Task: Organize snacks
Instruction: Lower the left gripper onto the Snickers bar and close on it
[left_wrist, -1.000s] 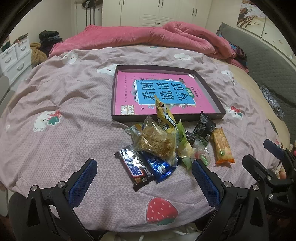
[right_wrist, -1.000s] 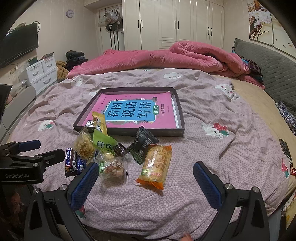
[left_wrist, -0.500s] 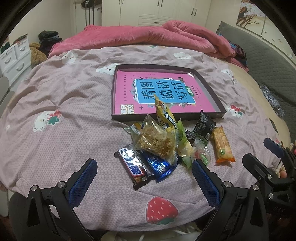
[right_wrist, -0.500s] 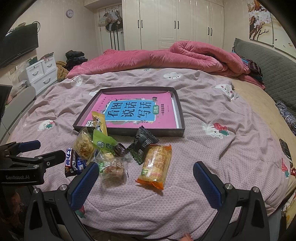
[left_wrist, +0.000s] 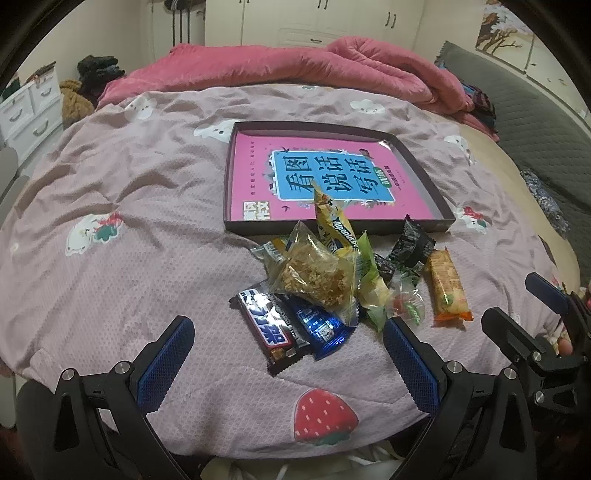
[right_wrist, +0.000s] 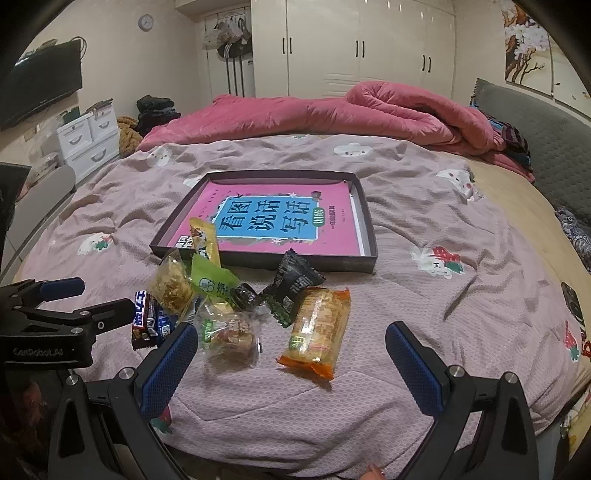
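A heap of snack packets lies on the mauve bedspread in front of a shallow dark tray (left_wrist: 424, 173) (right_wrist: 364, 206) that holds a pink book. In the heap are a dark chocolate bar (left_wrist: 267, 325) (right_wrist: 142, 314), a blue bar (left_wrist: 317, 326), a clear bag of crumbly biscuit (left_wrist: 314, 275) (right_wrist: 171, 282), a yellow stick packet (left_wrist: 332, 221) (right_wrist: 205, 240), a green packet (right_wrist: 212, 282), a black packet (left_wrist: 412, 249) (right_wrist: 293, 278) and an orange cracker pack (left_wrist: 447, 288) (right_wrist: 317, 330). My left gripper (left_wrist: 288, 363) is open, just short of the chocolate bars. My right gripper (right_wrist: 291, 369) is open, near the orange pack.
A rumpled pink duvet (right_wrist: 332, 114) is bunched at the far side of the bed. White drawers (right_wrist: 88, 140) and a wall television (right_wrist: 40, 88) stand at the left, wardrobes (right_wrist: 354, 48) behind, a grey headboard (right_wrist: 546, 136) at the right. The bed edge runs just below both grippers.
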